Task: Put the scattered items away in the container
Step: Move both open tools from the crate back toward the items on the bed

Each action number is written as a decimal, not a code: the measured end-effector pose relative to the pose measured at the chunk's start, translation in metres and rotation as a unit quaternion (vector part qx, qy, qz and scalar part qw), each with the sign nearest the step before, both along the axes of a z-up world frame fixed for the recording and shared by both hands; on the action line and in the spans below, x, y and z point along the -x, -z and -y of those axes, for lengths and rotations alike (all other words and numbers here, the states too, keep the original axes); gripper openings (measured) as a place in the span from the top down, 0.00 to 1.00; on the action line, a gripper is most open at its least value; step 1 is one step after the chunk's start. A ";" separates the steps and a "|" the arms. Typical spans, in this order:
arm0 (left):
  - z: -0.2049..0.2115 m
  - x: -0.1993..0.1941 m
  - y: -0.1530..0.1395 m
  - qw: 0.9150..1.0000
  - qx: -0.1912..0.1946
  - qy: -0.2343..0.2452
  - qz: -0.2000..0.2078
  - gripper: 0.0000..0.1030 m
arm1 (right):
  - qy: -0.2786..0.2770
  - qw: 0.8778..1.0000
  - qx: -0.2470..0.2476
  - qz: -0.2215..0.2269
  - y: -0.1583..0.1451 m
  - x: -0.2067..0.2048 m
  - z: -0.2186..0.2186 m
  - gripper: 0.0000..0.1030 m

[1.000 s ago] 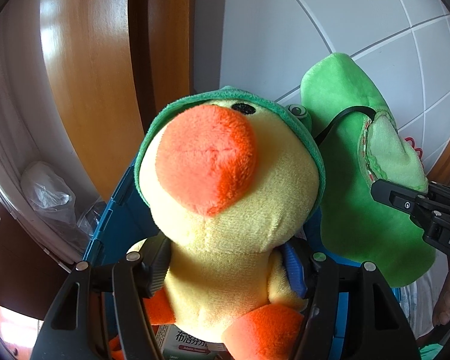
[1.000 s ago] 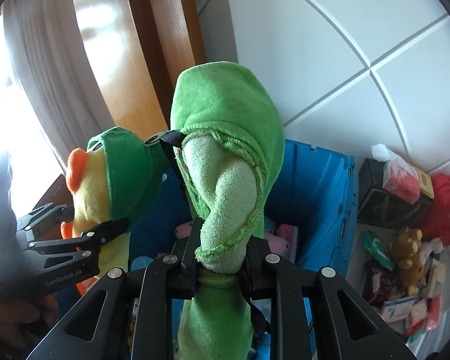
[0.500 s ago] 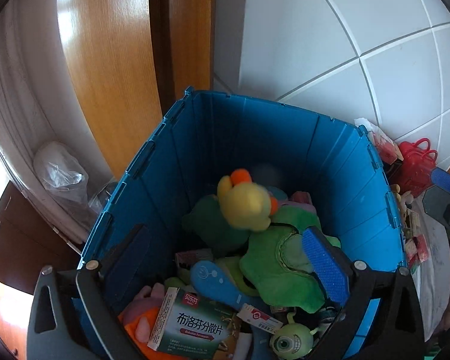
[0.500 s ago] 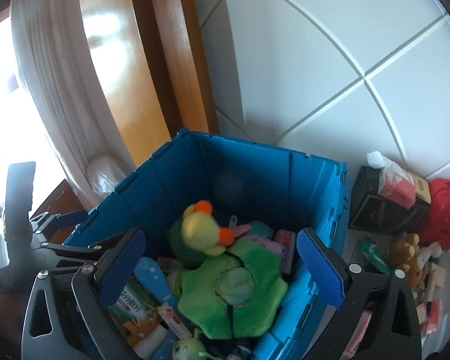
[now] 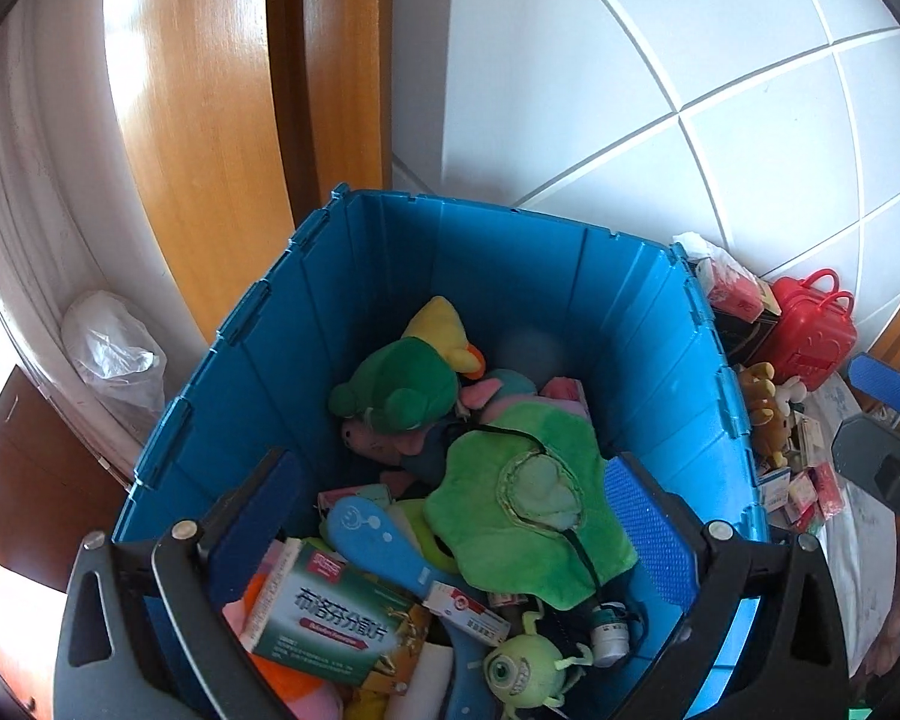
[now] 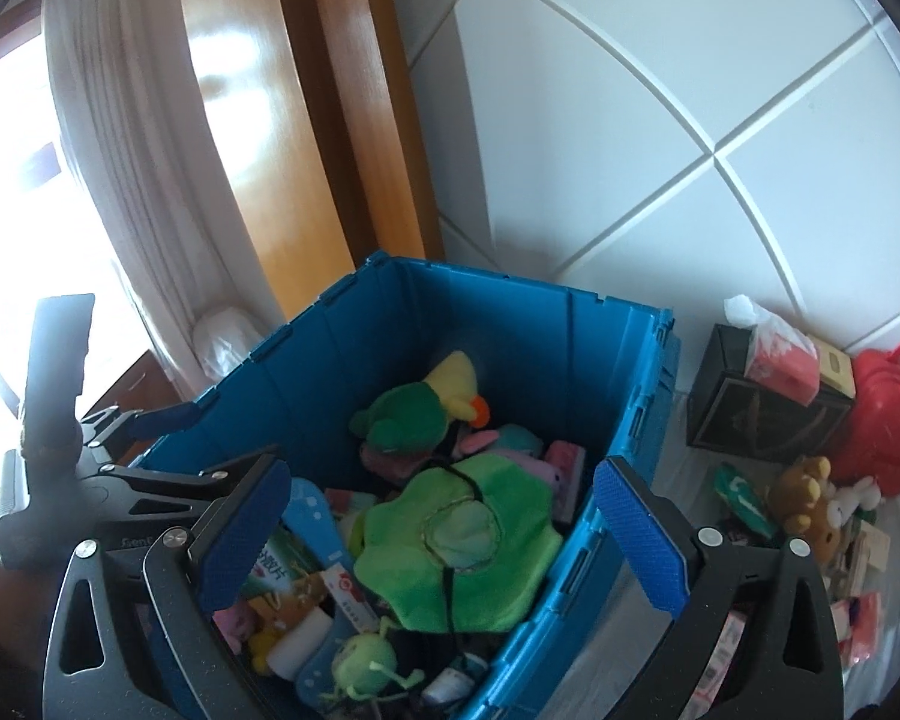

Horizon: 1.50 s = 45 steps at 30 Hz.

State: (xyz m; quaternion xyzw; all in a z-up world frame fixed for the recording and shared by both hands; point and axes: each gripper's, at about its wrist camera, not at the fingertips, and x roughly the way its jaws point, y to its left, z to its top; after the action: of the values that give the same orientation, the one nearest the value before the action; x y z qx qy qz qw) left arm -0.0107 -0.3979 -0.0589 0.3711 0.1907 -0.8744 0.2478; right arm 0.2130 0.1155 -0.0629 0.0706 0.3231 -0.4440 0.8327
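A blue crate (image 5: 510, 264) (image 6: 498, 324) stands against the wall, filled with toys and boxes. The yellow duck plush with a green hood (image 5: 414, 378) (image 6: 420, 408) lies inside near the back. The green flower-shaped plush (image 5: 528, 510) (image 6: 456, 546) lies flat on top of the pile. My left gripper (image 5: 450, 516) is open and empty above the crate. My right gripper (image 6: 444, 534) is open and empty above the crate's right side.
Loose items lie on the floor right of the crate: a red case (image 6: 888, 414), a black box (image 6: 756, 408), a brown bear plush (image 6: 804, 498) and small boxes. A wooden door frame (image 5: 222, 120), a curtain and a plastic bag (image 5: 111, 348) are at left.
Both grippers opened and let go of their toys. The duck and the green flower plush fell into the crate and came to rest on the pile.
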 end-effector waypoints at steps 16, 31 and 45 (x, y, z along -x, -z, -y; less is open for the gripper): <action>-0.094 0.006 -0.031 0.999 0.026 0.022 -0.007 0.00 | 0.003 1.000 -0.008 0.014 -0.013 0.084 -0.033 0.00; -0.171 0.034 -0.040 0.999 0.030 0.037 -0.007 0.00 | 0.055 0.998 -0.035 0.008 -0.021 0.173 -0.041 0.00; -0.237 0.064 -0.033 0.998 0.035 0.053 0.005 0.00 | 0.075 0.996 -0.047 0.015 -0.015 0.251 -0.051 0.00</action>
State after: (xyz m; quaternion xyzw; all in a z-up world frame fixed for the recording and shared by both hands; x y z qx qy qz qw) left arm -0.0743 -0.1613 -0.0262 0.3757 0.1390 -0.8906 0.2151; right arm -0.0377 0.1669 -0.0475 0.1404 0.3254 -0.4880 0.7976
